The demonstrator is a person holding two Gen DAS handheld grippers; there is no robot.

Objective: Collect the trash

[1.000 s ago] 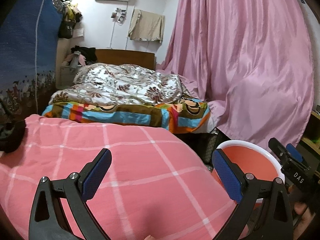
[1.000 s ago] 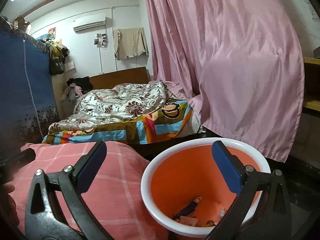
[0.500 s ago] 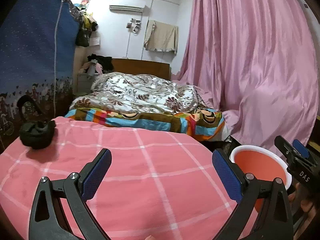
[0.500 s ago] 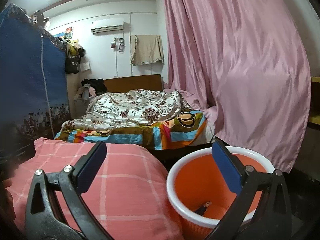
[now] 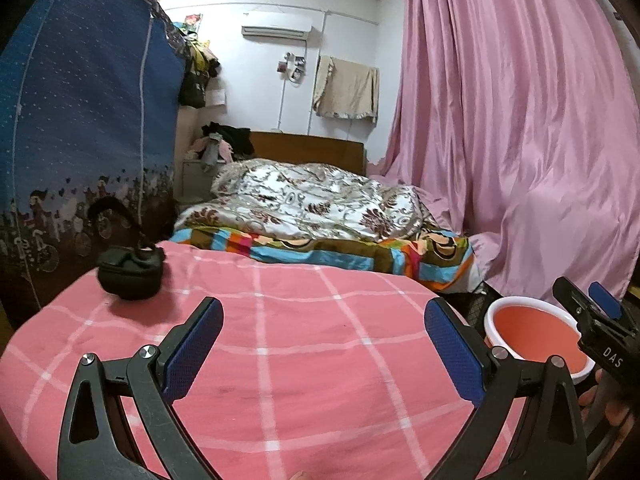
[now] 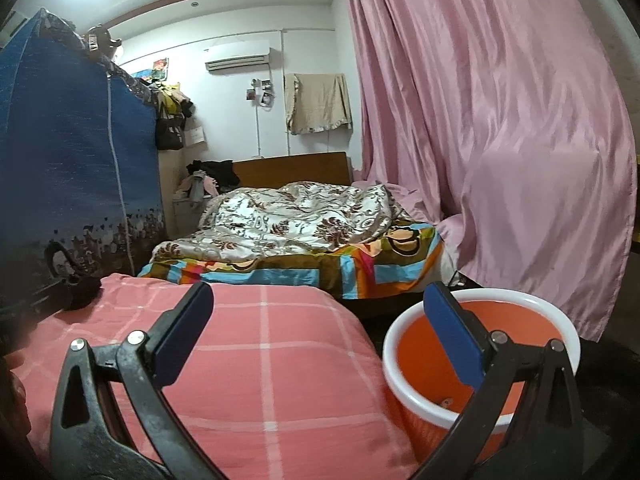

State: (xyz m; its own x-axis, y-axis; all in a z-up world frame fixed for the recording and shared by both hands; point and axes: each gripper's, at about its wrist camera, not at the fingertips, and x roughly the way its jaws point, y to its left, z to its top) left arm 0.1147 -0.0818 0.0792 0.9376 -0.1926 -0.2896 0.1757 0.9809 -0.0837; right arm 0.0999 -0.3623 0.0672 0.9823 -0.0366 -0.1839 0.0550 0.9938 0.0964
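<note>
Both tools have pulled back from the orange bin (image 6: 480,360). Only the right view shows scraps inside it. Left tool (image 5: 324,344) and right tool (image 6: 316,332) gape wide, empty, bin at four o'clock.

We list one orange bin (image 6: 480,364), white-rimmed, upright beside the pink checked bed (image 6: 260,360); a small scrap (image 6: 445,403) lies inside.

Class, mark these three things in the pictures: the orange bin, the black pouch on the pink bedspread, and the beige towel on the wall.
orange bin (image 6: 404,364): right wrist view, white rim.
black pouch (image 5: 130,276): left wrist view, front of its body.
beige towel (image 5: 346,88): left wrist view, middle of the cloth.
</note>
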